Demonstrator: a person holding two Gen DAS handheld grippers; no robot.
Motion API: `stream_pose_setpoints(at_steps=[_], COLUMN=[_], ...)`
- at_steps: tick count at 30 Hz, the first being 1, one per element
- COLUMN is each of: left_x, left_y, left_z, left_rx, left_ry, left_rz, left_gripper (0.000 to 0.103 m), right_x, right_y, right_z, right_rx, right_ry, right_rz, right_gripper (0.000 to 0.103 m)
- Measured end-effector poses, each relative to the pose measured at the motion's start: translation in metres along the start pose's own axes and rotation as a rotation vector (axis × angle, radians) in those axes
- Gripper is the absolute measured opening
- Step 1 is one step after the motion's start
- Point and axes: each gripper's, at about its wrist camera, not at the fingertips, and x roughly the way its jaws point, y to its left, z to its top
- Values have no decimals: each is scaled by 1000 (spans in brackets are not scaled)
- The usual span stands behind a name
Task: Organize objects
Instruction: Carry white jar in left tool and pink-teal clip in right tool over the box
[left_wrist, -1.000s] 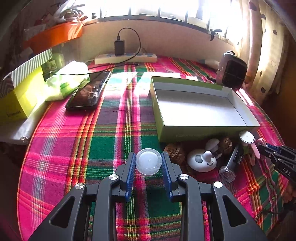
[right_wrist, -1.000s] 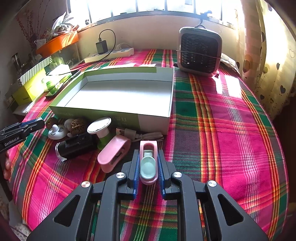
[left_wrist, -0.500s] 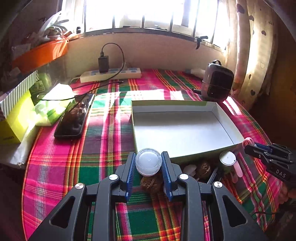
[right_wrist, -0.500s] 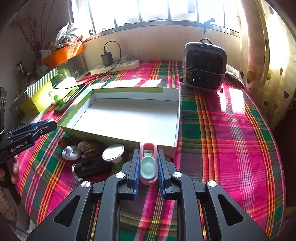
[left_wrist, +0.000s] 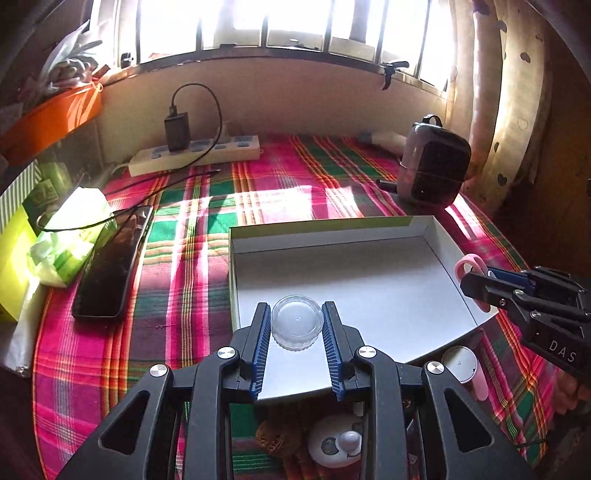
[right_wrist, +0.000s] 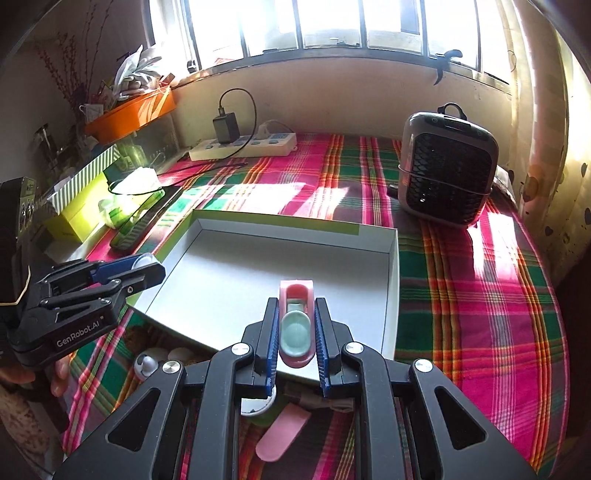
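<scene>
- Both grippers have risen and come forward since a second ago, and are now hovering over the shallow white cardboard box with the green rim (left_wrist: 436, 236), not the plaid cloth in front of it.
- Left gripper (left_wrist: 297, 325) is pinching a small round clear plastic jar (left_wrist: 296, 326) between its blue pads, above the box's near left corner.
- Right gripper (right_wrist: 295, 325) is clamping a pink oblong case with a pale green insert (right_wrist: 295, 325), above the box's near right part.
- Under the fingers, a white round toy (left_wrist: 334, 443), a brown walnut-like lump (left_wrist: 273, 437) and a white-capped pink item (left_wrist: 461, 365) are lying on the pink-and-green plaid tablecloth (left_wrist: 177, 266).
- Farther left, a black phone (left_wrist: 110, 266) is lying flat.
- At the back, a grey mesh-fronted mini fan (right_wrist: 448, 177) and a white power strip (right_wrist: 243, 146) are standing near the wall.
</scene>
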Motion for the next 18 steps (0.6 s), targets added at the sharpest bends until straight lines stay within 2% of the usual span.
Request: stream_pose_setpoints(at_steps=[18], left_x=[52], left_y=[1], left_z=[34], left_rx=[-3], left_ry=[59], left_rz=[-17], left_gripper=[26], right_x=[66], right_y=[-1], right_z=[38], right_rx=[15], right_ry=[91], right_rz=[19], right_gripper=[19])
